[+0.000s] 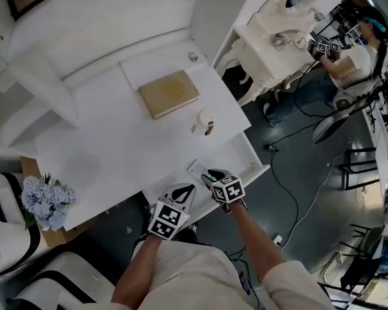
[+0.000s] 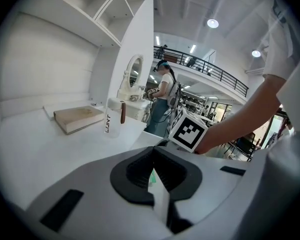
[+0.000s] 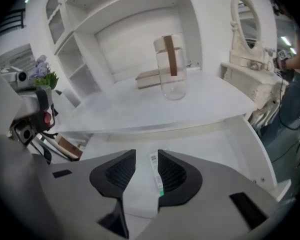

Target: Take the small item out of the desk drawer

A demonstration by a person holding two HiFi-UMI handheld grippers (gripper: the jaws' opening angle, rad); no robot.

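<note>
The drawer (image 1: 236, 159) stood pulled out at the lower right of the head view, so its inside was open from above. The small item, a flat white packet (image 3: 146, 184) with a green mark, lay on the drawer's floor near the front. The right tool (image 3: 146, 155) pointed down at it with its jaws spread, one on each side of the packet, not squeezing it yet. I think it was held that way to be ready to pinch. The left tool (image 2: 152, 153) sat just beside it with its jaws pressed together at the tips and nothing pinched that I could make out. Being shut probably left the other tool more room. Up on the counter (image 1: 116, 141) lay a tan book (image 1: 169, 93) and a clear bottle (image 1: 205, 121), well away from the drawer. Flowers (image 1: 45, 202) stood at the left edge. A person (image 1: 349, 57) worked far off at the upper right. Nothing blocked the packet, but it lay flat, so gripping it could be hard.
</note>
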